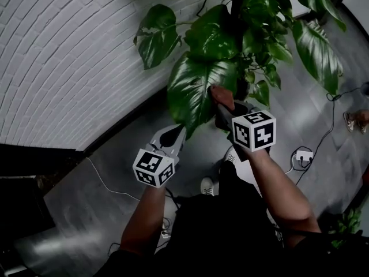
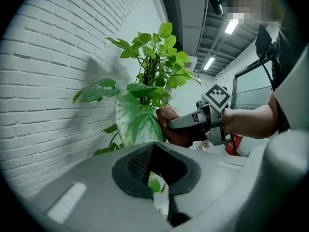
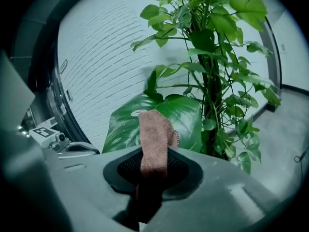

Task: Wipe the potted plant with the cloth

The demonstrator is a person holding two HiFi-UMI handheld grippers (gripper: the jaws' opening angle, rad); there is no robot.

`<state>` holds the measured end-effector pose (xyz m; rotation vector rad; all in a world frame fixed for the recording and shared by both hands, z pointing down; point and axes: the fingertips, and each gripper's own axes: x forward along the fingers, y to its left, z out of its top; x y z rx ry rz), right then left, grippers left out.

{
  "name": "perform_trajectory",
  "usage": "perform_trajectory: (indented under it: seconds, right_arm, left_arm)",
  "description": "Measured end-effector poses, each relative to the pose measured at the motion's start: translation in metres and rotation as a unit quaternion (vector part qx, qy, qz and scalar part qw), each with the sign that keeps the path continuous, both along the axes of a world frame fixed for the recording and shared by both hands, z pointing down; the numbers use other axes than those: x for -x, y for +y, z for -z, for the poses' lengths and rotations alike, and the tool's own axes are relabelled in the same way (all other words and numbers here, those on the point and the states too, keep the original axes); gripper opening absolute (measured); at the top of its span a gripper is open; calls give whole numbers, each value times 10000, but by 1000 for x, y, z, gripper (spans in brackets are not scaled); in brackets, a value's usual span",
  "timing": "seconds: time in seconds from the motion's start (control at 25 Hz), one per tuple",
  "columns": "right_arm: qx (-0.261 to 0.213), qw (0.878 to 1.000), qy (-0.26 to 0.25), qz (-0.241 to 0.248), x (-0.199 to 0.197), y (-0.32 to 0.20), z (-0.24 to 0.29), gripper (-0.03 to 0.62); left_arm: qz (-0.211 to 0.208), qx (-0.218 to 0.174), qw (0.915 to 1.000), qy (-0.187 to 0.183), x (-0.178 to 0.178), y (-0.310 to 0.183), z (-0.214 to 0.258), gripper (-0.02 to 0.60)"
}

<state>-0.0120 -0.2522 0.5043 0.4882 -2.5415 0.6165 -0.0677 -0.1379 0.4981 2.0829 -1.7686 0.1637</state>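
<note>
The potted plant stands tall beside a white brick wall, its leaves spreading wide. One large drooping leaf hangs toward me. My left gripper is at this leaf's tip and looks shut on it; a bit of green shows in its jaws. My right gripper is shut on a brown cloth, which rests against the large leaf. The cloth sticks up from the right gripper. From the left gripper view, the cloth presses the leaf from the right. The pot is hidden.
The white brick wall runs along the left. On the grey floor lie a white cable and a power strip with a black lead. My shoes are below. Another small plant sits at the lower right.
</note>
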Motion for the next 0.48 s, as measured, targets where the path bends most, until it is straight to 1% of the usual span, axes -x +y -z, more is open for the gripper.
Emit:
perform_trajectory:
  seconds: [0.28, 0.48]
  right_arm:
    - [244, 9996, -102, -44, 1, 25, -10, 68]
    - [267, 9996, -53, -81, -4, 44, -13, 69]
  left_arm:
    - [46, 77, 9995, -289, 8, 11, 9, 17]
    - [72, 401, 9979, -504, 14, 25, 9, 17]
